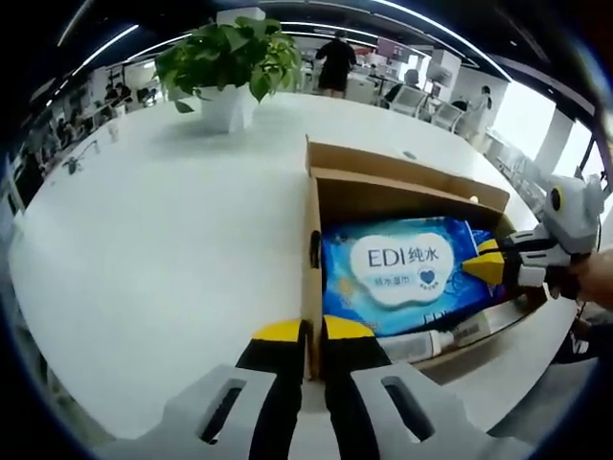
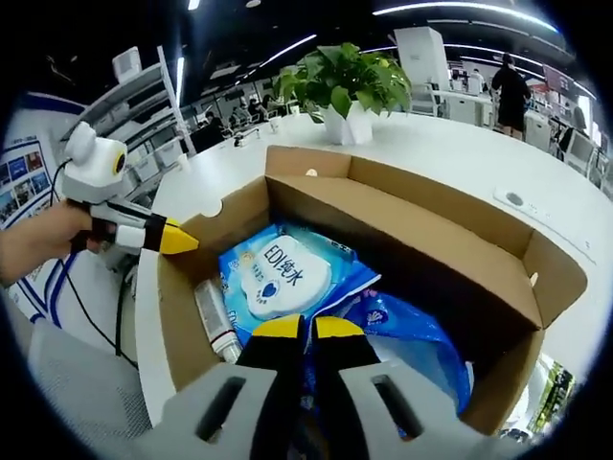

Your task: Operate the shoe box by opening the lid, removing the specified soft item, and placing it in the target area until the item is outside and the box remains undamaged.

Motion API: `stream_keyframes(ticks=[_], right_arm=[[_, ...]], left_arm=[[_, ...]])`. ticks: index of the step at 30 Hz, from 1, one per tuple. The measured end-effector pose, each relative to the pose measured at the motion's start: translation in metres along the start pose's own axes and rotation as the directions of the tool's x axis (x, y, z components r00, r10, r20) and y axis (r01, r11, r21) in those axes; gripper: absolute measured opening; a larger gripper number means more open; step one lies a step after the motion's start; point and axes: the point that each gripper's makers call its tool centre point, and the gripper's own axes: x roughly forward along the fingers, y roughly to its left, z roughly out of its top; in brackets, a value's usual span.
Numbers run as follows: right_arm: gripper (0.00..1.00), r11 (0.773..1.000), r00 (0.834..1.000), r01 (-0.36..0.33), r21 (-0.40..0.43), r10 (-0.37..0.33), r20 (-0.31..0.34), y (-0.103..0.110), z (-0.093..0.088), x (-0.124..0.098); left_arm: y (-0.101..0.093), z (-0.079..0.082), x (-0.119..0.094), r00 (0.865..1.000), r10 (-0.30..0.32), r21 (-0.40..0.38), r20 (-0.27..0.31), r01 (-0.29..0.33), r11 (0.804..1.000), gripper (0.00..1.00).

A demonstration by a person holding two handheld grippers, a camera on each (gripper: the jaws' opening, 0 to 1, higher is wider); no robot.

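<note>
Left gripper view: left gripper clamped on the near wall of the open brown cardboard shoe box, steadying it. Blue soft plastic wet-wipes pack lies flat inside; a white tube lies beside it. Right gripper comes in at the pack's far edge.

Right gripper view: right gripper pinched together on the pack's crinkled blue edge, pack in the box. The left gripper grips the box wall. Judgement: light, floppy, slick film; hold the seam edge. This view shows the deep box interior and flaps.
</note>
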Motion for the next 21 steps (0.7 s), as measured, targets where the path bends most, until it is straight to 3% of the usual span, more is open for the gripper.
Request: stream_keyframes(ticks=[14, 21], right_arm=[[0.0, 1.0, 0.999, 0.023, -0.003, -0.022, 0.027, -0.009, 0.001, -0.022], [0.0, 0.999, 0.998, 0.04, 0.004, -0.04, 0.038, -0.017, 0.001, -0.032]], left_arm=[[-0.001, 0.0, 0.0, 1.0, -0.007, 0.032, -0.019, 0.007, 0.999, 0.04], [-0.003, 0.003, -0.003, 1.0, -0.011, 0.095, -0.022, 0.013, 0.995, 0.05]])
